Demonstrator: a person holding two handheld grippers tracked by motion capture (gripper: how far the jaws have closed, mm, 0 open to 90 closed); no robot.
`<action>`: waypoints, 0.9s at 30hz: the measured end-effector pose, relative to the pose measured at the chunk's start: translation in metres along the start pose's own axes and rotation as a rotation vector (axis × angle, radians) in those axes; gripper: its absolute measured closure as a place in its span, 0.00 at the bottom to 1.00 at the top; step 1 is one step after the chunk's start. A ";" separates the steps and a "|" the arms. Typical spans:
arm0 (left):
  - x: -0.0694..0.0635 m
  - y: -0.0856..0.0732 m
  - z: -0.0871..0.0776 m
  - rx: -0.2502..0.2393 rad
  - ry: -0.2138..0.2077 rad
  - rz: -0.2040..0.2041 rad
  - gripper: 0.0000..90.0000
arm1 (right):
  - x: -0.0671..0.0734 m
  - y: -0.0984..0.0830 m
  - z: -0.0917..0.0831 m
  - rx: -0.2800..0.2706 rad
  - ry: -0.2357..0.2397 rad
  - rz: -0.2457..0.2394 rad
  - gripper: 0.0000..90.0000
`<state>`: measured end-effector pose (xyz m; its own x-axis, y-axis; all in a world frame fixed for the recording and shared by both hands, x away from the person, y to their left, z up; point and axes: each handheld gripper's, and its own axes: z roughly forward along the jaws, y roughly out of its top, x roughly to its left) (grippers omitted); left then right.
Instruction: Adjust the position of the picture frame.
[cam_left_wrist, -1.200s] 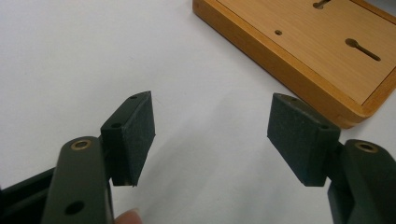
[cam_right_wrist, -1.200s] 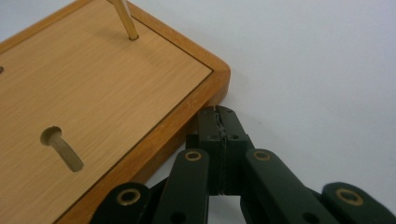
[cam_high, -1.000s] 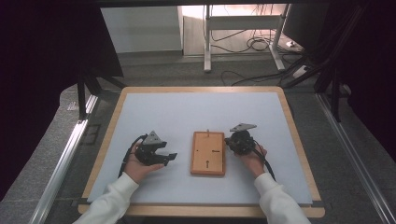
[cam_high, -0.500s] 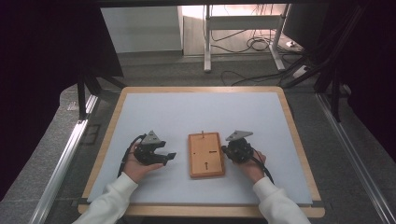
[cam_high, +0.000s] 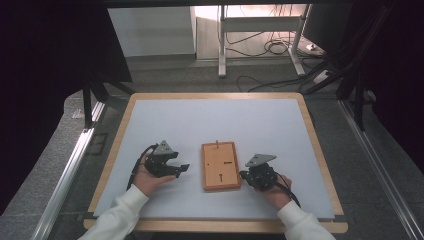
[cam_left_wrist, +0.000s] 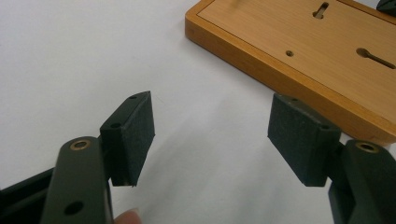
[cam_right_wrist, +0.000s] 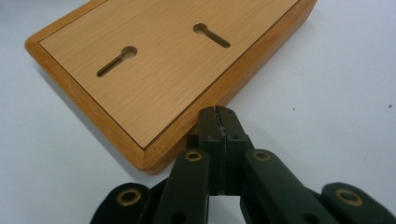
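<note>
A flat wooden board (cam_high: 220, 165) with keyhole slots lies back side up on the white mat. My left gripper (cam_high: 183, 168) rests to the left of the board, open, with nothing between its pads (cam_left_wrist: 135, 133); the board (cam_left_wrist: 303, 51) lies just ahead of it. My right gripper (cam_high: 243, 175) sits at the board's near right corner, jaws shut together with nothing between them. In the right gripper view the closed tips (cam_right_wrist: 218, 122) stand right against the board's (cam_right_wrist: 154, 70) side edge near that corner; actual contact cannot be told.
The white mat (cam_high: 215, 125) covers a wood-rimmed table (cam_high: 311, 130). Beyond its far edge are a grey floor, metal desk legs (cam_high: 220, 50) and loose cables (cam_high: 270, 47). A metal rail (cam_high: 70, 165) runs along the left side.
My right hand has slid toward the near edge of the table, along the board's right side to its near corner. The board shifted slightly with it. The left hand stayed put.
</note>
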<state>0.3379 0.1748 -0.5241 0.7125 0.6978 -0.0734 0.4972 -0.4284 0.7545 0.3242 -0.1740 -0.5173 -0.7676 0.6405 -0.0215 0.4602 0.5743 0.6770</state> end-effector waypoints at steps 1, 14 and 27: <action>0.000 0.000 0.000 0.000 0.000 0.003 0.35 | 0.000 0.000 0.000 -0.001 0.008 0.012 1.00; 0.001 0.000 0.000 0.000 -0.004 0.002 0.35 | 0.008 0.001 0.004 -0.008 0.086 0.025 1.00; 0.003 -0.001 -0.002 -0.013 -0.003 -0.006 0.35 | -0.009 -0.001 -0.019 -0.091 0.059 0.029 1.00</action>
<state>0.3386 0.1787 -0.5239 0.7113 0.6983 -0.0796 0.4947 -0.4170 0.7625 0.3224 -0.1898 -0.5035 -0.7808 0.6235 0.0401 0.4421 0.5060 0.7406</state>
